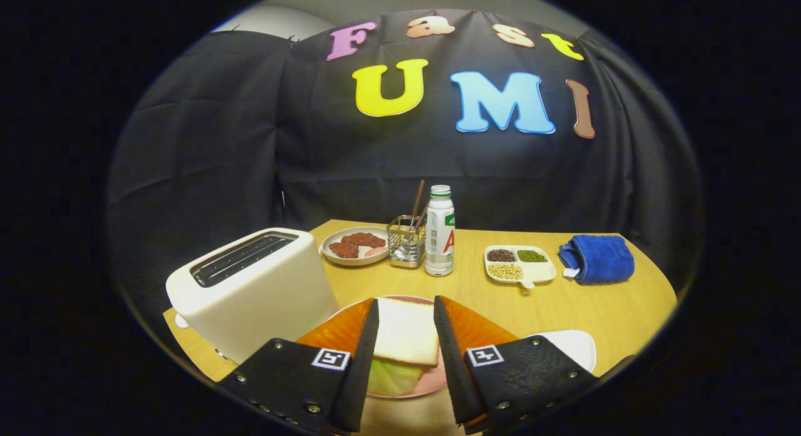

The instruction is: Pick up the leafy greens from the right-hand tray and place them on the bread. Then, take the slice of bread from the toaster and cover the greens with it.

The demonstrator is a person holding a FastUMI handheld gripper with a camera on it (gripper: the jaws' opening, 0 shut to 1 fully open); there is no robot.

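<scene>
Holding my gripper (405,311) over the pink plate (438,376), I have its two fingers parted to about the width of a bread slice, with the slice of bread (407,333) lying between them. Whether the fingers actually press on the slice I cannot tell. The slice rests on top of the leafy greens (391,376), whose pale green edge sticks out from under its near side, all on the pink plate. Left of that plate, just beside it, stands the white toaster (253,289) with its dark slots facing up. Right of the plate, close by, the edge of a white tray (572,345) shows behind my right finger. Beyond the plate, further across the wooden table (601,304), sit a round dish of reddish-brown pieces (353,245), a wire holder with sticks (405,242) and a white bottle with a green cap (439,233) close together. Right of the bottle lies a divided white dish of beans (518,263), and beside that a folded blue cloth (597,258).
</scene>
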